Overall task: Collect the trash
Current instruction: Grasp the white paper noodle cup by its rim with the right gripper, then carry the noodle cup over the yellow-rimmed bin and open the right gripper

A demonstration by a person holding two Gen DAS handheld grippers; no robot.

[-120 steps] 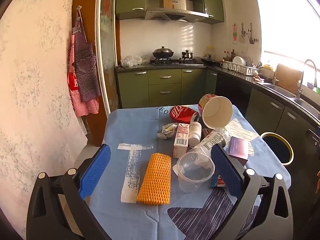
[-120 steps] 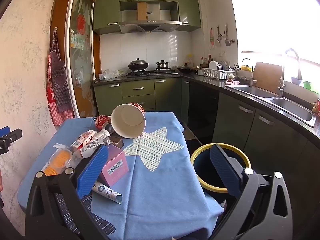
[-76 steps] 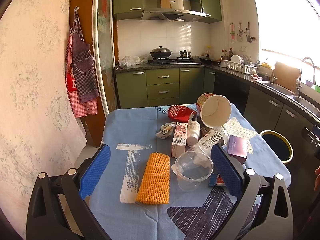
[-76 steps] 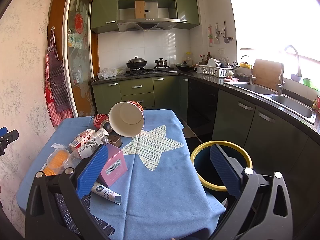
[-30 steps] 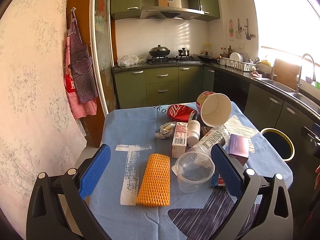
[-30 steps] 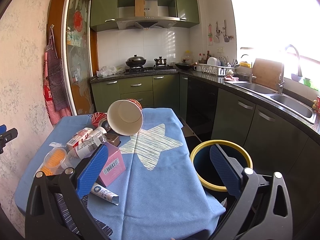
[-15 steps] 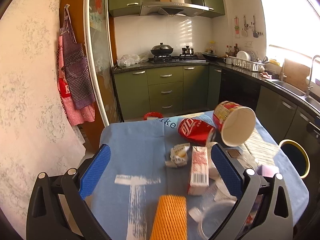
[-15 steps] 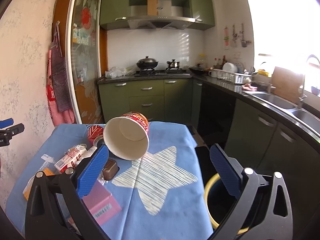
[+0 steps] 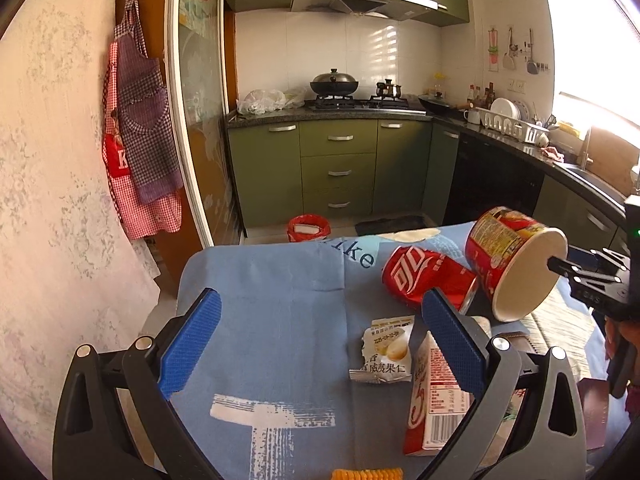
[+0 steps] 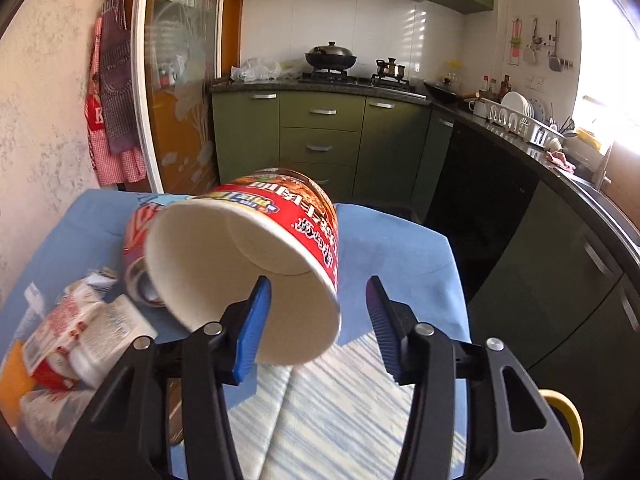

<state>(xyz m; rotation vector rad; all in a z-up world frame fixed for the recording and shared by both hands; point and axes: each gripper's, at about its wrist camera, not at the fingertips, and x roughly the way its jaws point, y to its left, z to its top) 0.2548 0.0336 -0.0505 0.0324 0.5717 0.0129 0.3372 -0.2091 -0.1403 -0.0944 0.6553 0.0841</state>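
A red paper noodle cup (image 10: 224,264) lies on its side on the blue tablecloth (image 10: 384,236), mouth toward me. My right gripper (image 10: 316,312) has its jaws closing over the cup's rim: one pad is inside the mouth, the other stands outside, clear of the wall. In the left wrist view the same cup (image 9: 508,256) leans on a crushed red cola can (image 9: 424,276), and the right gripper (image 9: 560,266) reaches its mouth. My left gripper (image 9: 320,320) is open above the cloth, with a snack wrapper (image 9: 384,354) and a red milk carton (image 9: 430,400) by its right finger.
An orange foam net (image 9: 366,474) and a purple box (image 9: 594,412) lie at the near edge. A white bottle (image 10: 108,332) rests left of the cup. A yellow-rimmed bin (image 10: 564,412) stands beside the table at right. A red bucket (image 9: 308,228) sits on the floor beyond.
Both grippers have moved forward and down over the table. The right gripper's jaws have narrowed, one pad now inside the noodle cup's mouth. The left gripper stays wide.
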